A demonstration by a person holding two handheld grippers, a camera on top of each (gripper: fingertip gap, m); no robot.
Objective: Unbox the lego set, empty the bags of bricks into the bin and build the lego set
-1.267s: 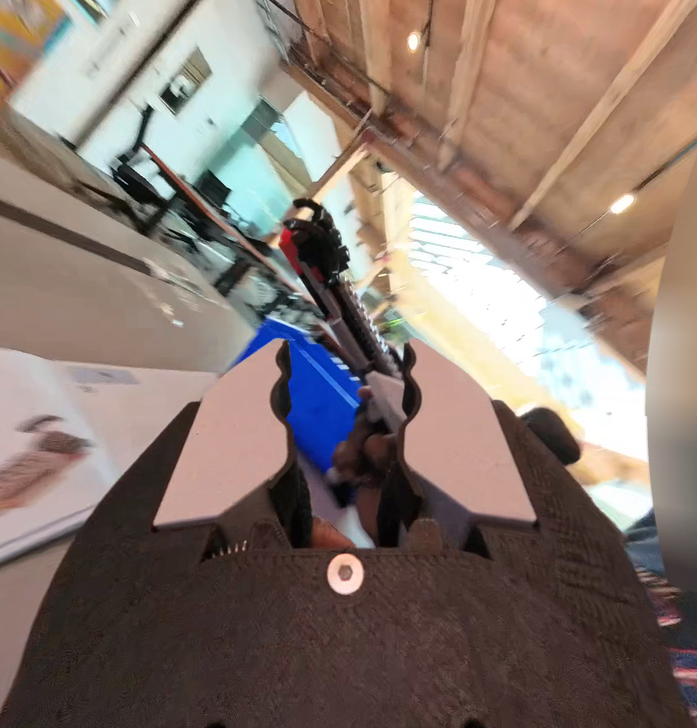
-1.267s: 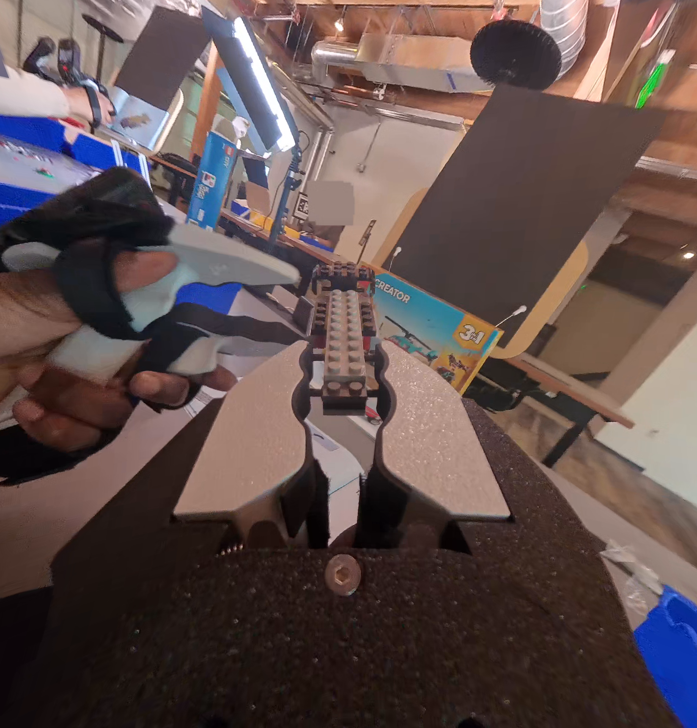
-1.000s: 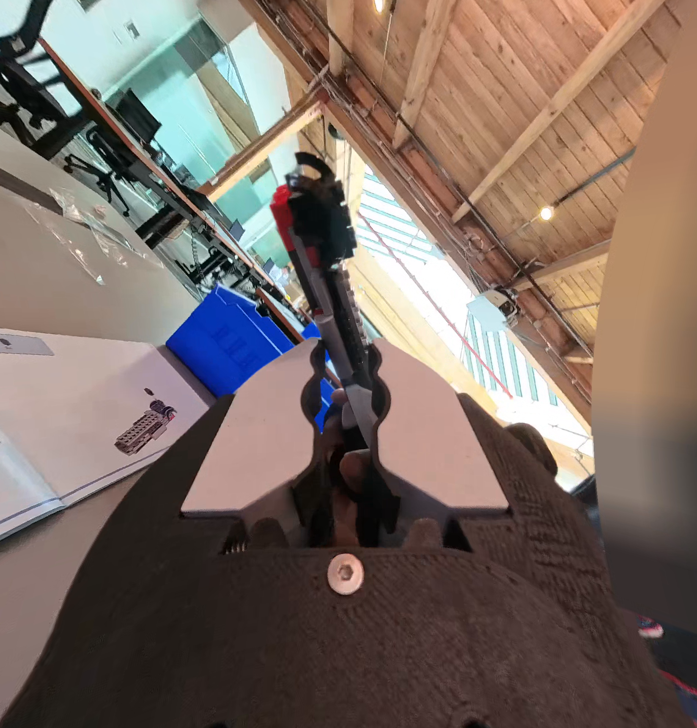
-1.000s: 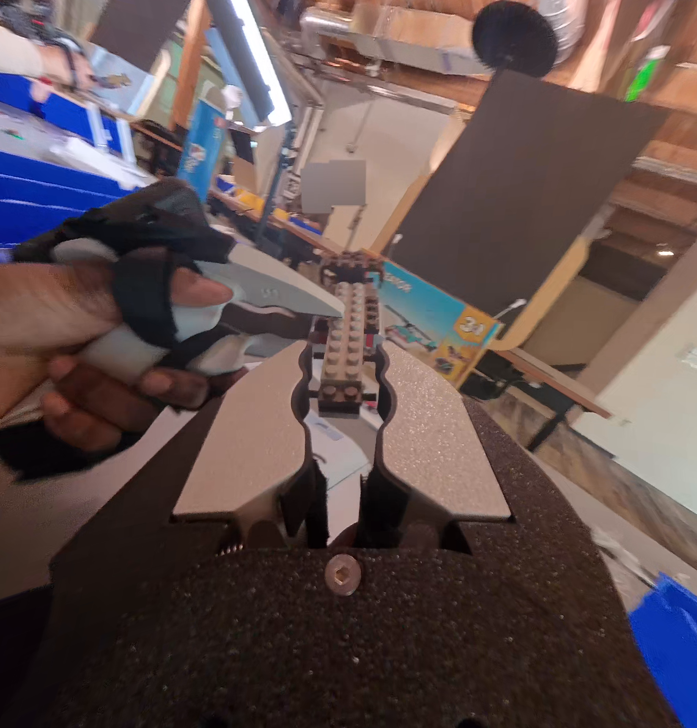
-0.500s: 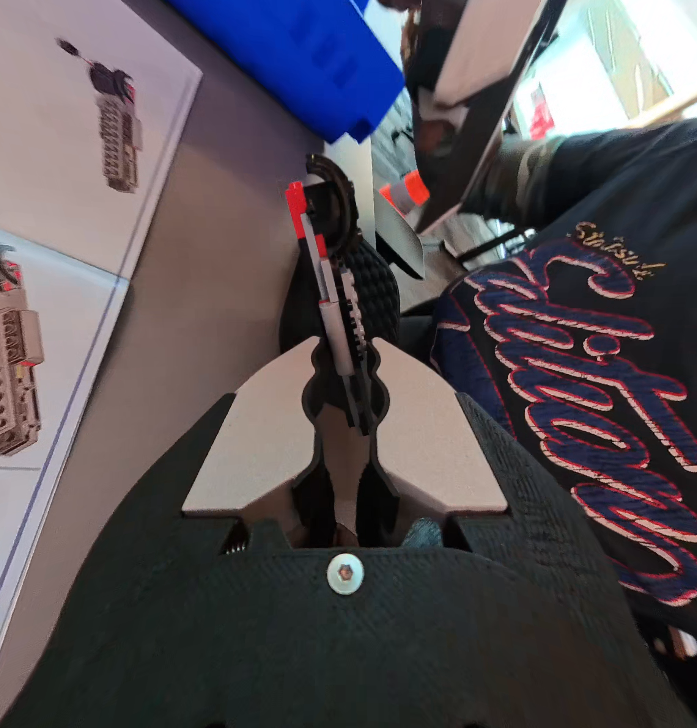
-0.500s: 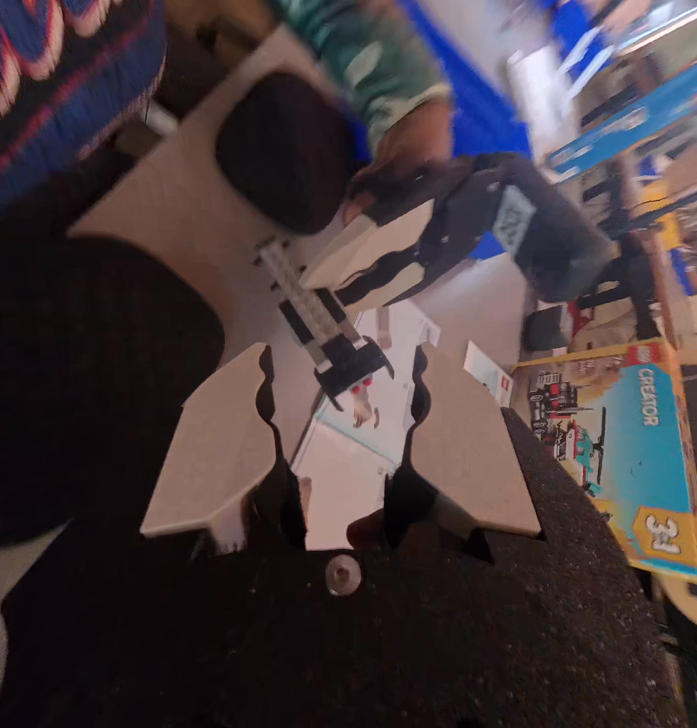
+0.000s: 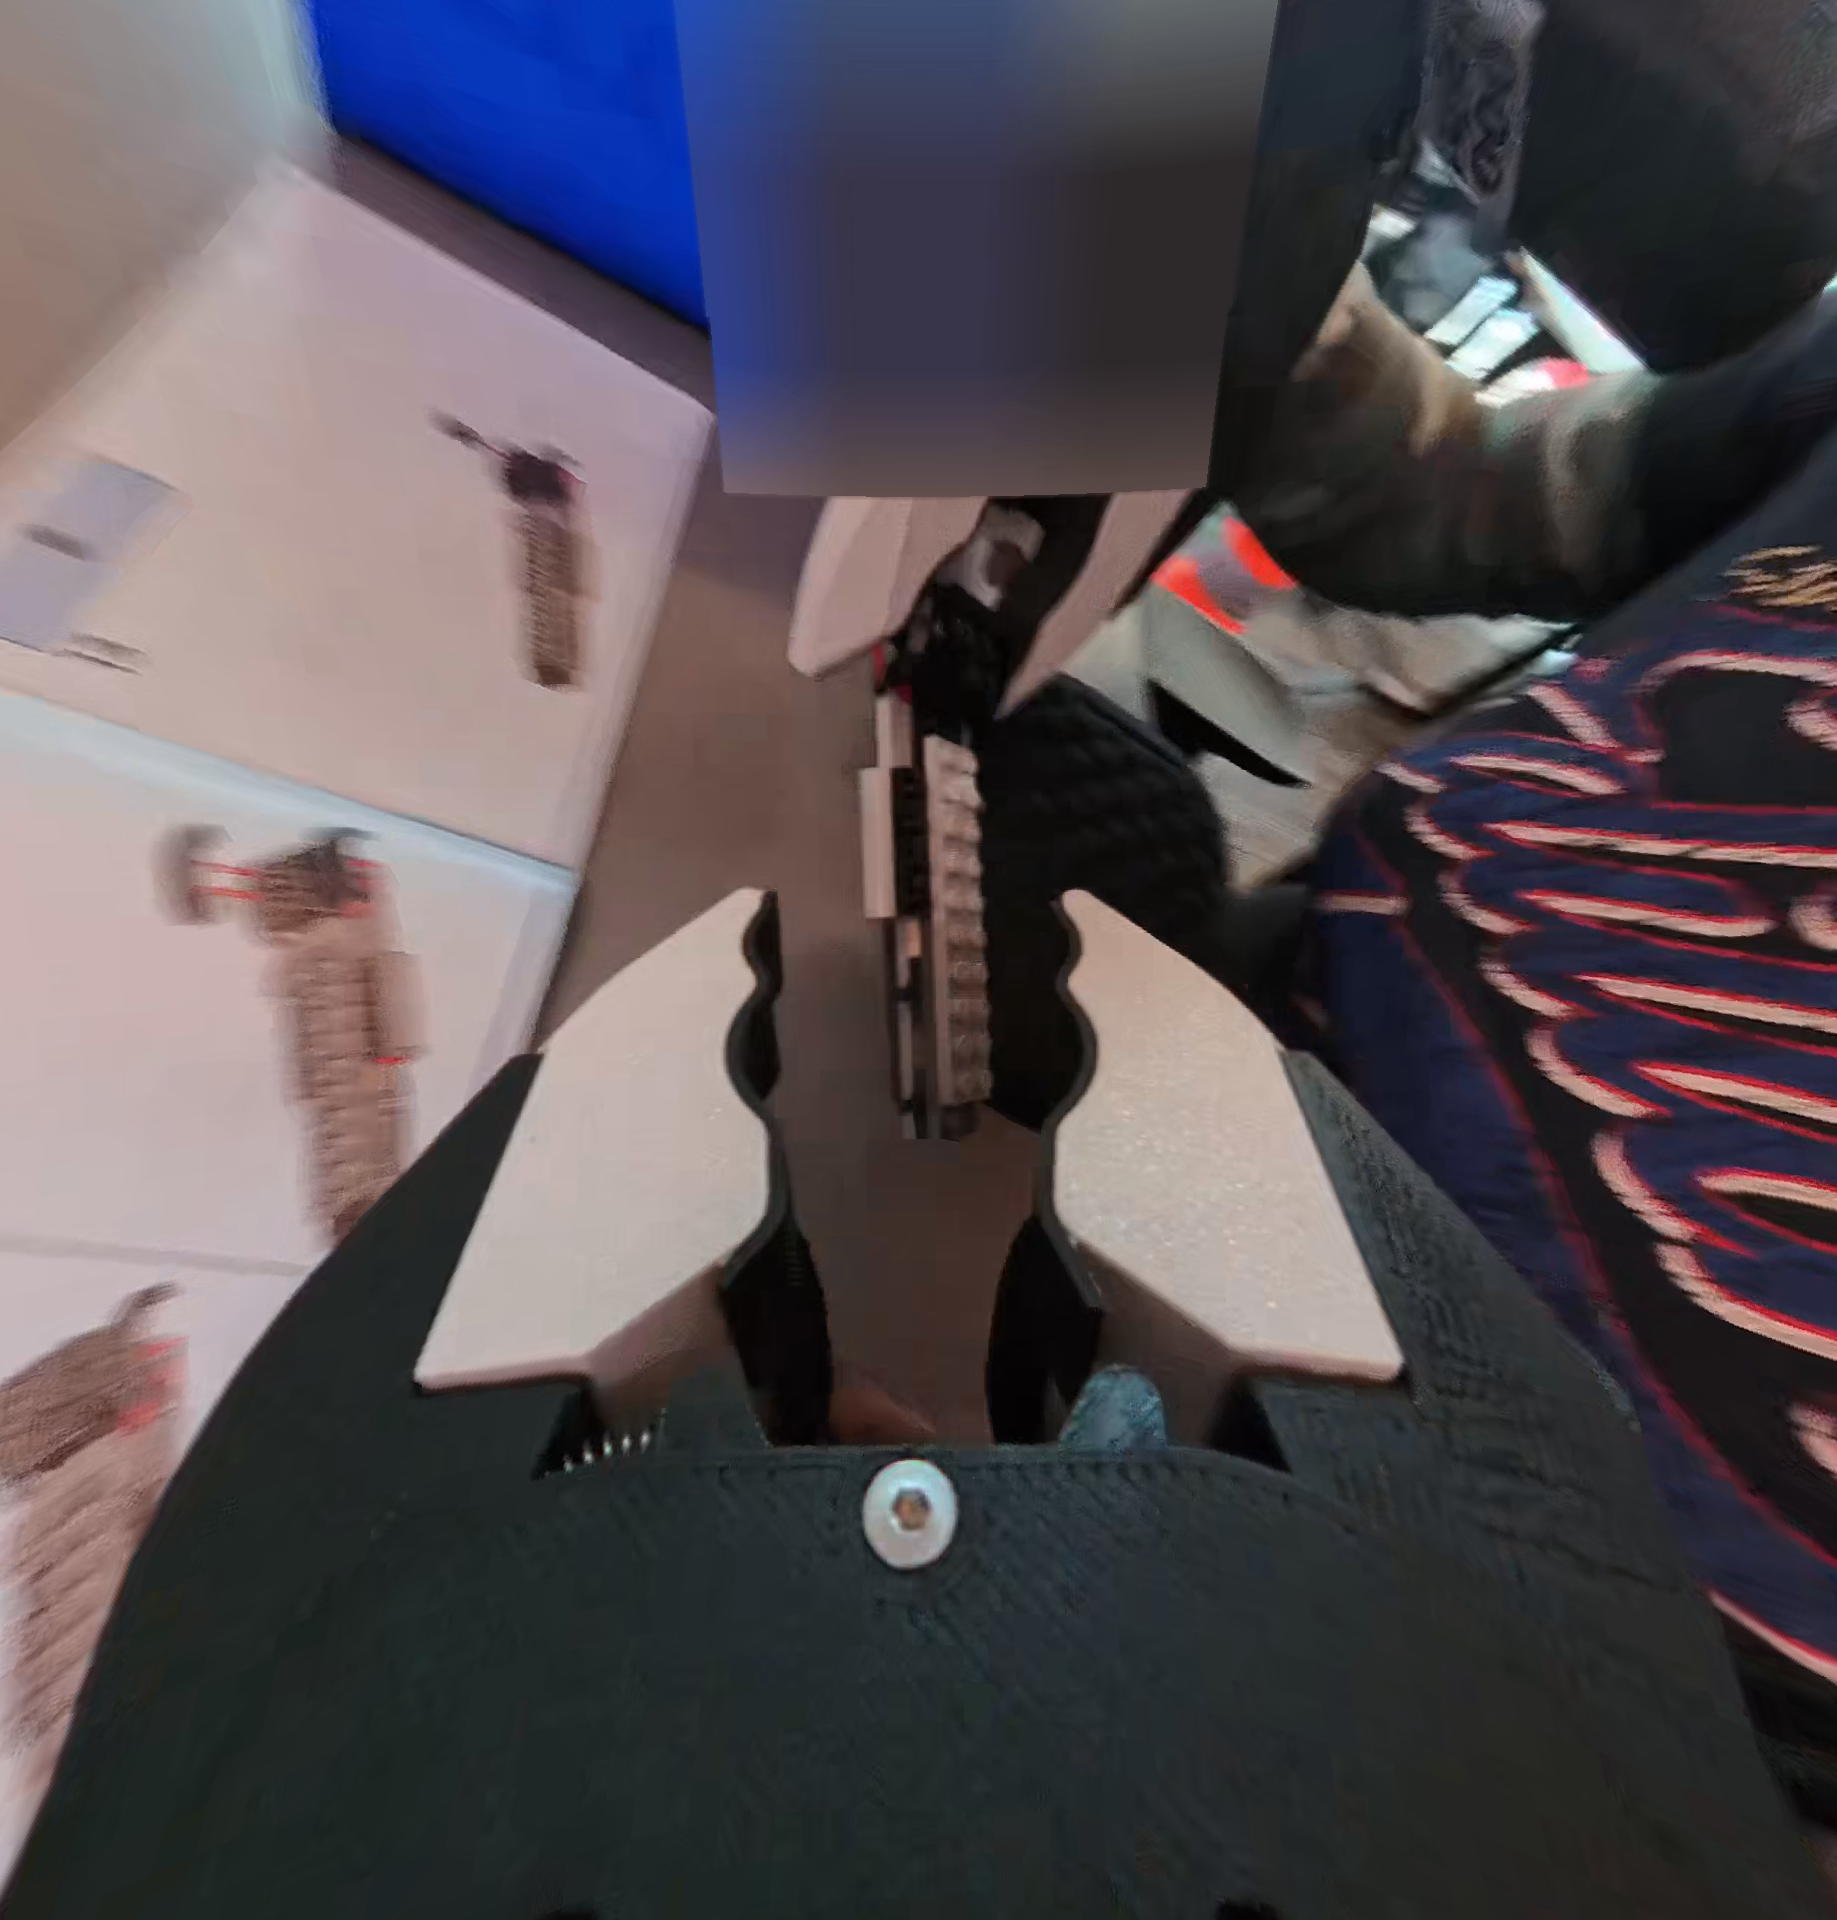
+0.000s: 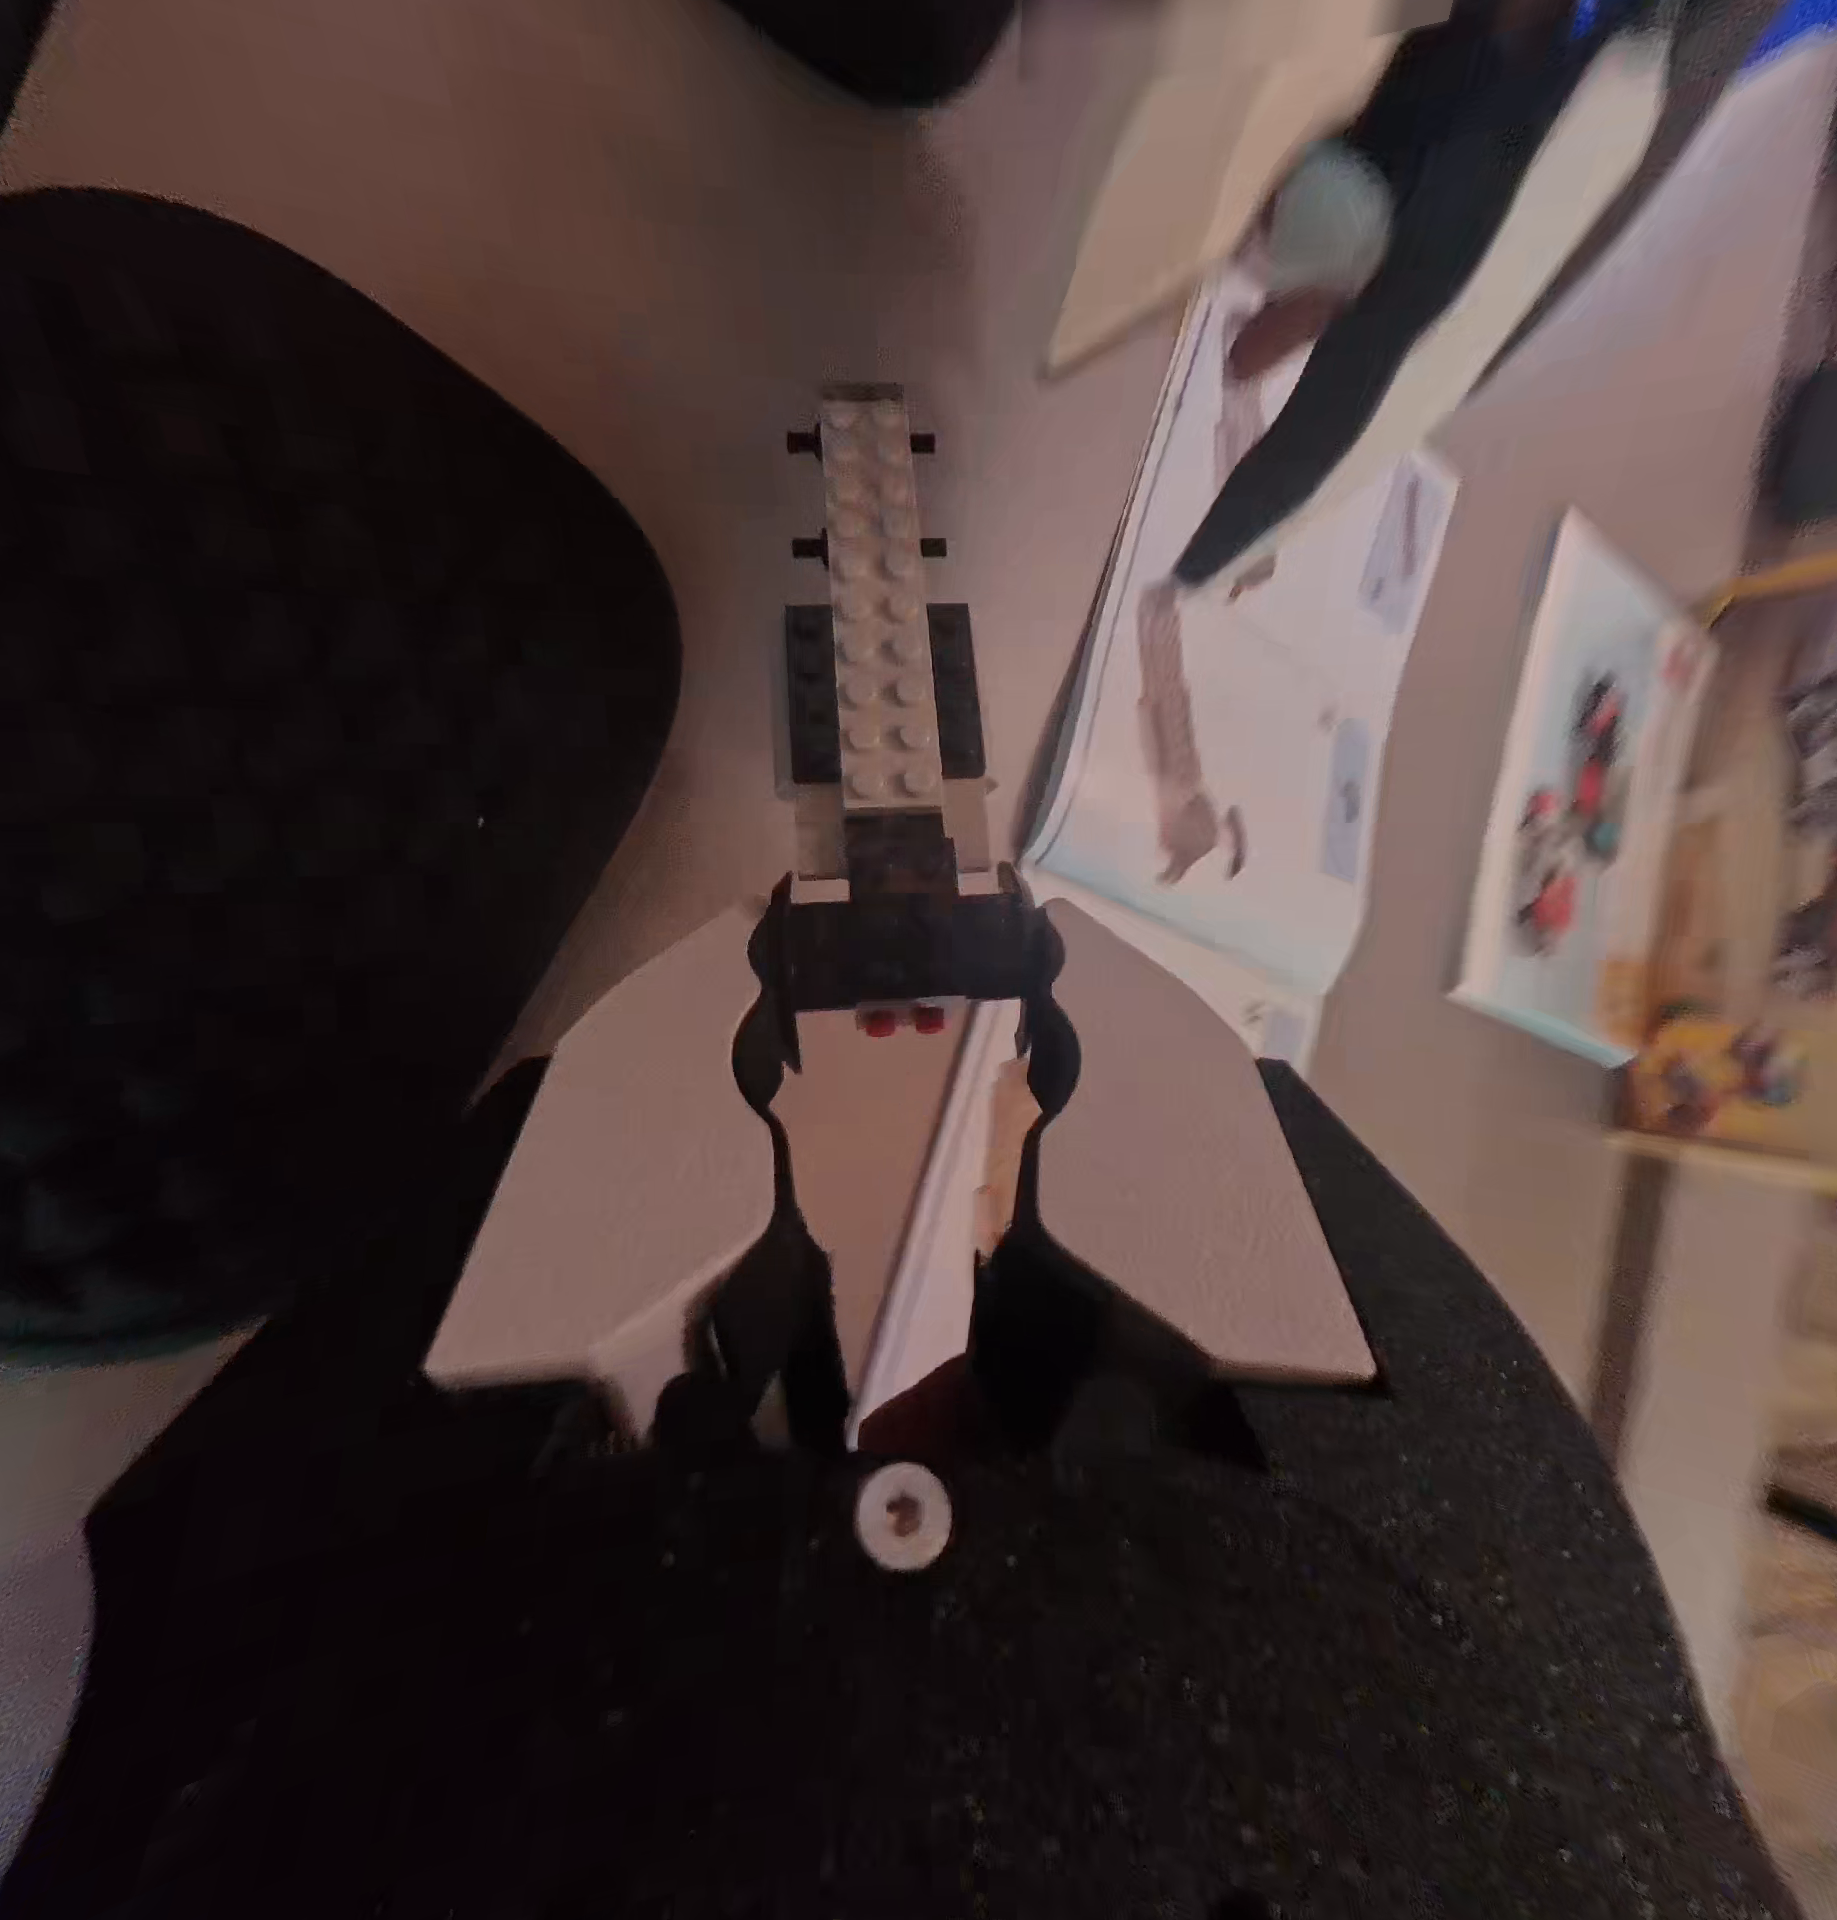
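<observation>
Gripping the black end of the long brick build (image 8: 886, 665) in the right tool (image 8: 898, 971); left tool (image 7: 919, 914) spread wide, clear of it, over the desk (image 7: 644, 727).

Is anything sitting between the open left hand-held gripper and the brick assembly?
Nothing visible. The brick assembly reaches into the gap of the left hand-held gripper, jaws apart; the right hand-held gripper holds its far end.

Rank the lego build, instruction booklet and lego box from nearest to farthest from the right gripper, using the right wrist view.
1. lego build: clamped at the right gripper tips.
2. instruction booklet: open, to the right.
3. lego box: beyond the booklet, far right.
</observation>
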